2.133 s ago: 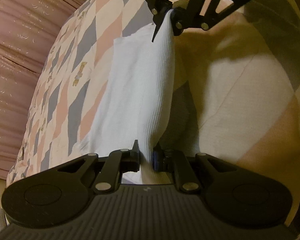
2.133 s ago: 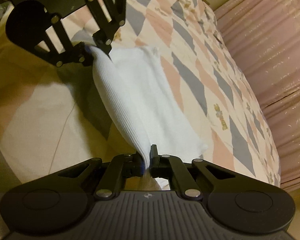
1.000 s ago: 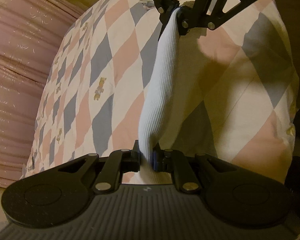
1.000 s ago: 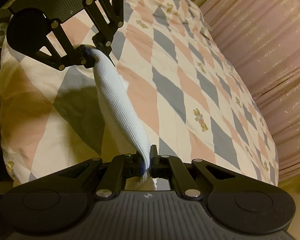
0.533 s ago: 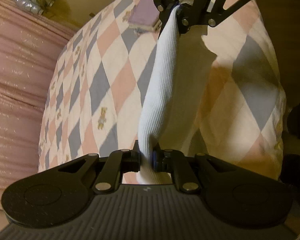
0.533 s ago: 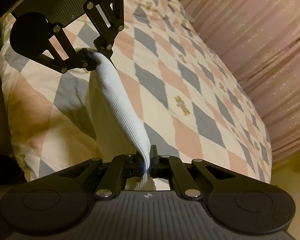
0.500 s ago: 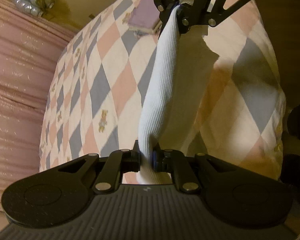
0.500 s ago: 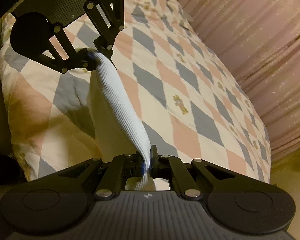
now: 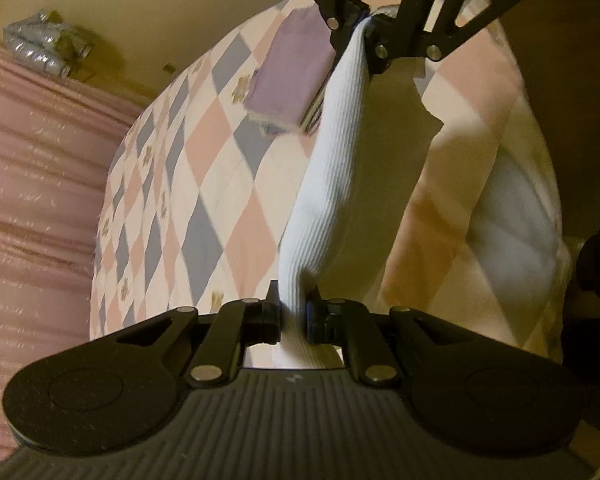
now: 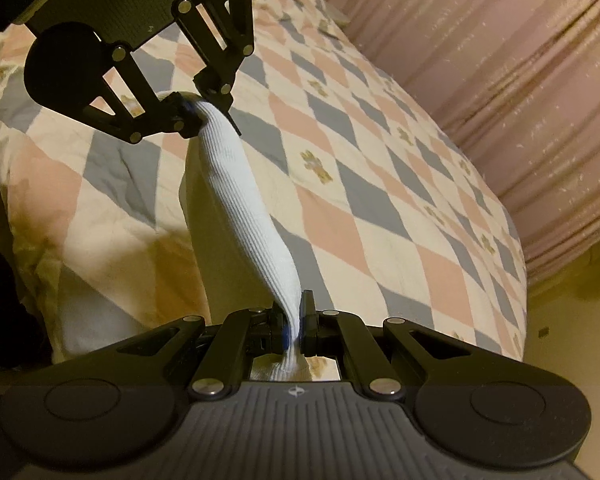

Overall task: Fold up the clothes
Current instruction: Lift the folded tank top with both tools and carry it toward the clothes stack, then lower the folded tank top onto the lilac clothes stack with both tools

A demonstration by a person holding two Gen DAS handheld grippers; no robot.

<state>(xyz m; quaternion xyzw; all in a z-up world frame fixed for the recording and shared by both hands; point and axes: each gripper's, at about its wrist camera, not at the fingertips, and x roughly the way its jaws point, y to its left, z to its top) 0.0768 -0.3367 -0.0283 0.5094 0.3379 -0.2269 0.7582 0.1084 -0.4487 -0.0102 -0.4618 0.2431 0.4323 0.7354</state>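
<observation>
One white ribbed garment, strung taut mid-frame above the diamond-patterned quilt. Two grippers facing each other: left gripper clamped on its near end, right gripper pinching the other. One folded purple garment upper centre; pink curtain upper right.

I see a bed covered in a quilt of pink, grey and cream diamonds. Pink pleated curtains hang along its far side. A yellowish wall rises beyond, under dim, warm light.
</observation>
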